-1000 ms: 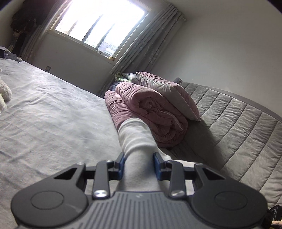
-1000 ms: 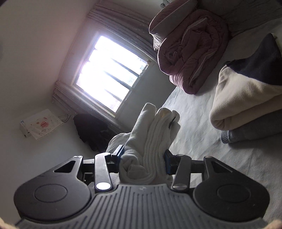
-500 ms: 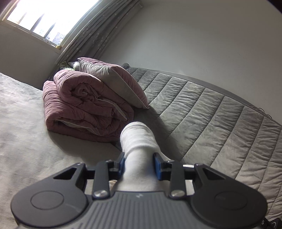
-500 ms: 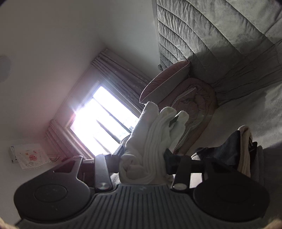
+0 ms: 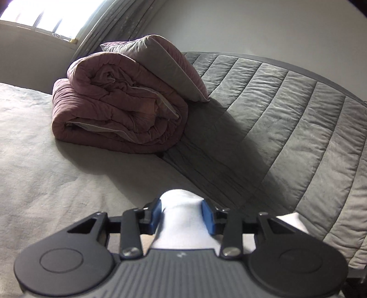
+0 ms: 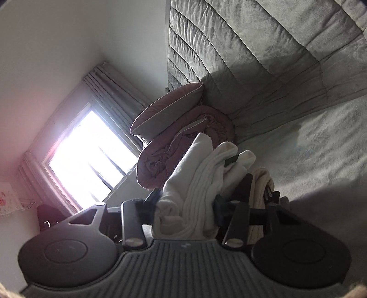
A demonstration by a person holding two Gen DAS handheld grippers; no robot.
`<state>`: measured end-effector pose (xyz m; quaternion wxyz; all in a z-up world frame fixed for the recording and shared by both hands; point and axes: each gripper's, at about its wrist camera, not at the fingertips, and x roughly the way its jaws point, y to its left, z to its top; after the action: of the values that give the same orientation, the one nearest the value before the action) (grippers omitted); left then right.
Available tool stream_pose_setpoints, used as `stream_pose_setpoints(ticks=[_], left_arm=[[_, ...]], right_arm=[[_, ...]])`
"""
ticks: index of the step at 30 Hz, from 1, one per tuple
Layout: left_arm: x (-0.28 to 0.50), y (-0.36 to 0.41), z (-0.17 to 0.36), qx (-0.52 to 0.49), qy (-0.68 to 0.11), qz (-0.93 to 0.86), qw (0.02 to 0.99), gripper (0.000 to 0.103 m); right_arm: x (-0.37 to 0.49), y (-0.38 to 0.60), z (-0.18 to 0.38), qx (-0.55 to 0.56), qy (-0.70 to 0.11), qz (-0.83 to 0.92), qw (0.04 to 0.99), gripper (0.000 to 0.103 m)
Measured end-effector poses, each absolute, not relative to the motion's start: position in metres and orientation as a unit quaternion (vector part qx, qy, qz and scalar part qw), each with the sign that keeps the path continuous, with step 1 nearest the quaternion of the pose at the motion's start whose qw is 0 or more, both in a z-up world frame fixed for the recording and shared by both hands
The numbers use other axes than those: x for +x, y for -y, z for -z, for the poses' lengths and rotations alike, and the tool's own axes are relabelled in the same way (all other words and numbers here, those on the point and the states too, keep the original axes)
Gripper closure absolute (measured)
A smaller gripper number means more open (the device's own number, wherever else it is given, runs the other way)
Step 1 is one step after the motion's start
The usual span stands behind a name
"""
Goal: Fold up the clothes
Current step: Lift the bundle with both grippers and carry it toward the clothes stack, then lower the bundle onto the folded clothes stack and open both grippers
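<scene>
L gripper (image 5: 182, 214): jaws closed on a white garment (image 5: 181, 220), blue pads (image 5: 155, 214) pressing it from both sides. Cloth bulges up between the pads and runs back under the gripper body; another bit of white shows to the R of the jaw linkage, low against the headboard. Can't tell what kind of garment it is.

R gripper (image 6: 187, 206): jaws clamped on a bunched white ribbed garment (image 6: 195, 183), several thick folds sticking up past the jaws, small dark tag among the upper folds. View is rolled sideways.

Just beside the R jaws, a cream folded piece (image 6: 261, 183) with something dark next to it, mostly hidden by the linkage – can't tell more.

Landmark = rolled mauve quilt (image 5: 114, 110) on the bed (image 5: 45, 160). Grey-mauve pillow (image 5: 160, 66) leans on top of the quilt, against the quilted grey headboard (image 5: 286, 114). Headboard runs from beside the quilt out to the R, beyond the L gripper. Curtain (image 5: 110, 25) and bright window (image 5: 39, 16) behind the quilt, far side. L gripper sits over the bed's grey cover, well apart from the quilt, on its near side.

R view: same quilt (image 6: 183, 146) right behind the held folds, window (image 6: 91, 155) beyond it.
</scene>
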<state>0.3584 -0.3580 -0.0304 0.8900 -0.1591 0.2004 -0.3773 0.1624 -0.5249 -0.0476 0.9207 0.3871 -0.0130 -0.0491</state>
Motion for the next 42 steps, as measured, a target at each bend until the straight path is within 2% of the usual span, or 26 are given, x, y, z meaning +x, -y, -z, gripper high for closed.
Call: stream_pose_setpoints(ticks=[2, 4, 9, 10, 12, 16, 21, 24, 26, 33, 35, 36, 40, 42], left_arm=[[0.355, 0.356, 0.031, -0.163, -0.193, 0.368, 0.895, 0.053], [0.352, 0.349, 0.027, -0.174, -0.184, 0.356, 0.9, 0.053], [0.329, 0.328, 0.01, -0.19, -0.127, 0.325, 0.918, 0.053], [0.325, 0.326, 0.009, -0.192, -0.12, 0.327, 0.917, 0.054], [0.319, 0.324, 0.009, -0.192, -0.121, 0.341, 0.912, 0.055], [0.314, 0.338, 0.024, -0.142, -0.145, 0.342, 0.917, 0.055], [0.298, 0.325, 0.017, -0.121, -0.141, 0.33, 0.925, 0.052], [0.286, 0.312, 0.01, -0.109, -0.156, 0.306, 0.933, 0.047], [0.279, 0.303, 0.005, -0.099, -0.173, 0.292, 0.936, 0.045], [0.251, 0.273, -0.012, -0.05, -0.24, 0.244, 0.938, 0.041], [0.243, 0.264, -0.018, -0.043, -0.267, 0.231, 0.935, 0.04], [0.238, 0.259, -0.022, -0.038, -0.276, 0.226, 0.933, 0.04], [0.213, 0.24, -0.036, -0.021, -0.3, 0.206, 0.931, 0.023], [0.197, 0.227, -0.043, -0.02, -0.304, 0.197, 0.932, 0.018]], right_arm=[[0.16, 0.525, 0.046, 0.379, 0.017, 0.052, 0.924, 0.045], [0.155, 0.525, 0.041, 0.371, 0.029, 0.051, 0.927, 0.042], [0.138, 0.518, 0.024, 0.325, 0.069, 0.089, 0.939, 0.041], [0.136, 0.514, 0.02, 0.311, 0.078, 0.094, 0.942, 0.044], [0.133, 0.507, 0.013, 0.283, 0.09, 0.1, 0.95, 0.057], [0.144, 0.491, 0.012, 0.226, 0.062, 0.101, 0.967, 0.067], [0.149, 0.495, 0.018, 0.236, 0.052, 0.1, 0.965, 0.067], [0.145, 0.492, 0.012, 0.233, 0.06, 0.097, 0.966, 0.064], [0.146, 0.488, 0.009, 0.227, 0.057, 0.094, 0.968, 0.056], [0.142, 0.467, -0.009, 0.184, 0.044, 0.094, 0.977, 0.041], [0.138, 0.461, -0.014, 0.173, 0.03, 0.107, 0.979, 0.031], [0.136, 0.46, -0.017, 0.171, 0.022, 0.11, 0.979, 0.03], [0.124, 0.454, -0.028, 0.205, -0.025, 0.119, 0.971, 0.028], [0.117, 0.449, -0.038, 0.224, -0.052, 0.114, 0.967, 0.024]])
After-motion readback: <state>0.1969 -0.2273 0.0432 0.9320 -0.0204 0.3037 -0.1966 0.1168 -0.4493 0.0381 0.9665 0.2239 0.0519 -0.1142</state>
